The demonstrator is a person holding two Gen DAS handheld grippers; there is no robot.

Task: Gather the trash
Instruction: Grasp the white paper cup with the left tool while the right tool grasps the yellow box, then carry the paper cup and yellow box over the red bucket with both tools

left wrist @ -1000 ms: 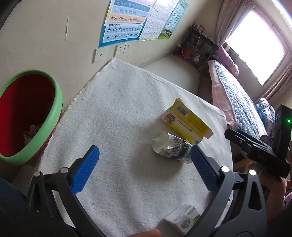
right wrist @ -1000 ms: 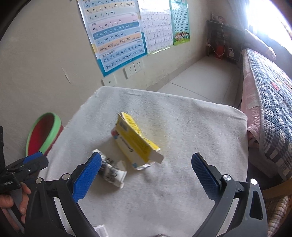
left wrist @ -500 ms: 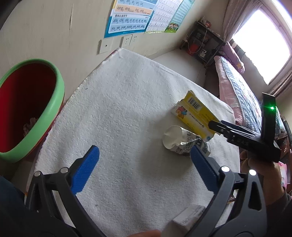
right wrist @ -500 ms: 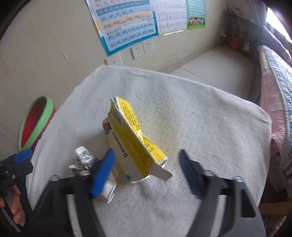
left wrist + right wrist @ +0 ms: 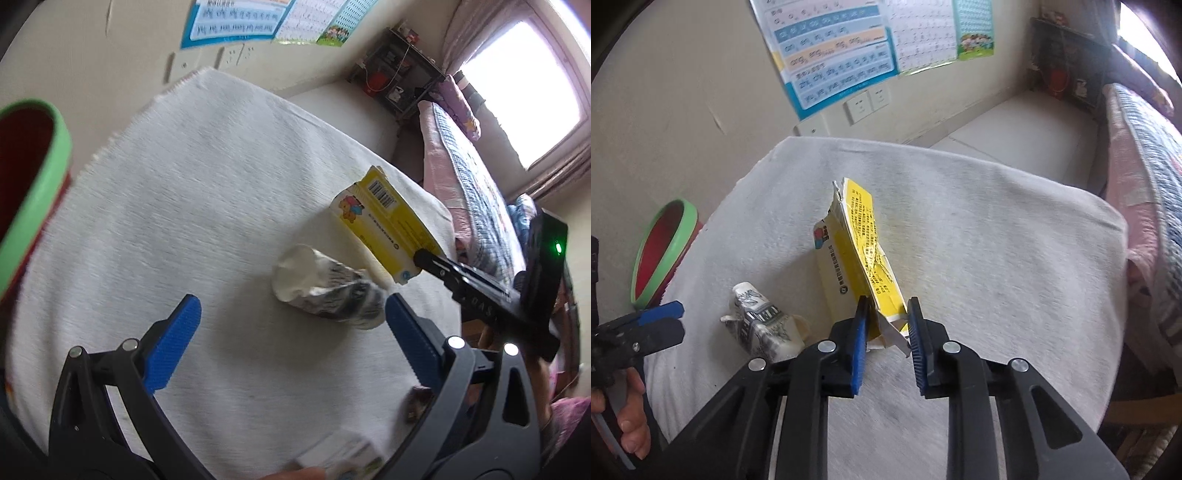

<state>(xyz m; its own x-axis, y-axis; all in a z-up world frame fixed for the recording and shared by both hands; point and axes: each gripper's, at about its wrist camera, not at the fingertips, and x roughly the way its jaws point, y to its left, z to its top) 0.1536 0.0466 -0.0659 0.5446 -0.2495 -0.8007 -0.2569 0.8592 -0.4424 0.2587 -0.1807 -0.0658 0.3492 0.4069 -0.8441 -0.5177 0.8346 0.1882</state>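
Right gripper: you are clamping its blue pads on the near, torn end of the yellow carton; both pads are pressing the flap between them, and the carton is standing on its edge on the table.
Left gripper: you are holding it with the fingers spread wide apart, gripping nothing, low over the near part of the table.
Small box: it is lying at the near table edge, blurred, just under your left gripper's frame.
Crumpled cup: it is lying on its side between your two grippers, its white open mouth turned toward the bin side; it is sitting just beside the yellow carton, and whether they touch you cannot tell.
Yellow carton, far end: the barcode end is pointing away from you, toward the middle of the table.
Table: it is carrying a white textured cloth that covers the whole top.
Trash bin: it is standing off the table's left side, beside the wall, green rim and red inside, well apart from the carton.
Wall charts: they are hanging on the wall beyond the table, above the sockets.
Bed: it is lying to the far right under a checked cover.
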